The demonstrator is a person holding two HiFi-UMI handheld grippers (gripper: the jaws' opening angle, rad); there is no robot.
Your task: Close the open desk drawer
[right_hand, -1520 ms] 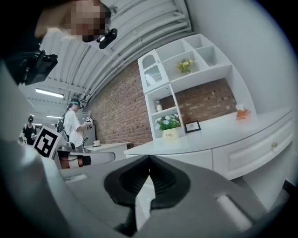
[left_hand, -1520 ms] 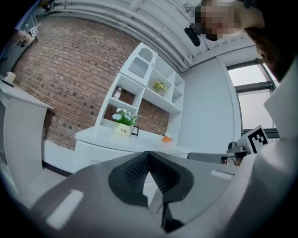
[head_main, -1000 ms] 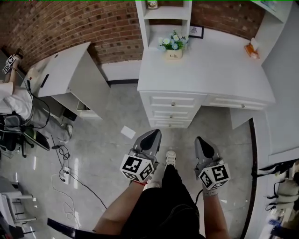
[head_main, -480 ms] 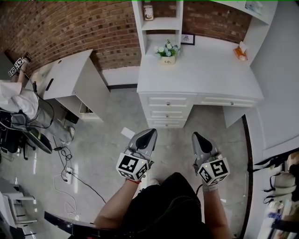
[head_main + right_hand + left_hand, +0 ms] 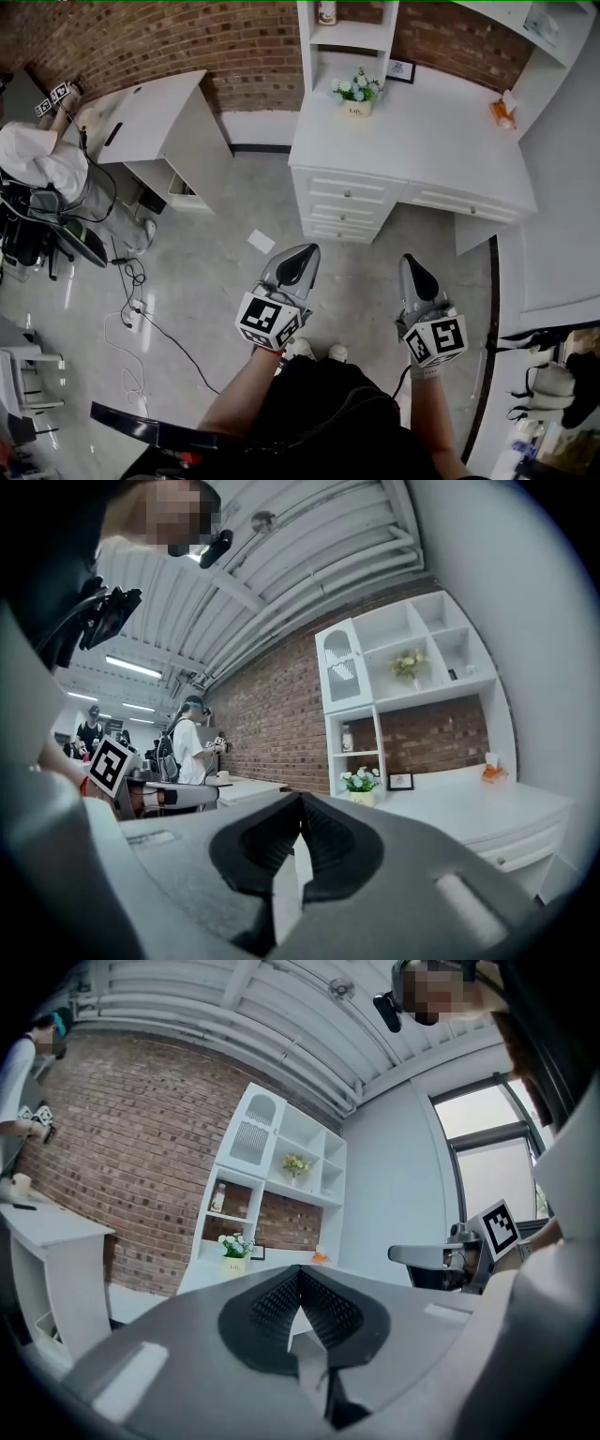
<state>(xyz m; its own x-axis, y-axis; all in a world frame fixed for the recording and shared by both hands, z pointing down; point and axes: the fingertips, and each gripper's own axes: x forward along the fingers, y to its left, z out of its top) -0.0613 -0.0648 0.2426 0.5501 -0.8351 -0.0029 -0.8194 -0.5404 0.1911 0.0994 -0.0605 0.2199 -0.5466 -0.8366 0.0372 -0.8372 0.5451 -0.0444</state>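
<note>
A white desk [image 5: 441, 141] stands against the brick wall, a good step ahead of me. It has a stack of three drawers [image 5: 345, 204] and one wide drawer [image 5: 461, 203] to the right; from above I cannot tell which one stands out. My left gripper [image 5: 303, 254] and right gripper [image 5: 410, 262] hang side by side over the floor, well short of the desk, both shut with nothing between the jaws. The left gripper [image 5: 300, 1270] points toward the desk [image 5: 281, 1274], and the right gripper [image 5: 300, 798] also faces the desk [image 5: 469, 808].
On the desk stand a flower pot [image 5: 355, 91], a picture frame [image 5: 400, 68] and an orange thing [image 5: 502, 109], under a shelf unit [image 5: 345, 33]. A second white desk [image 5: 150, 117], a person [image 5: 42, 159], floor cables [image 5: 131, 314] and a paper sheet [image 5: 260, 242] lie left.
The view has swung: the desk sits a little farther right and the person at the left shows more. Both grippers stay shut, level over the floor.
</note>
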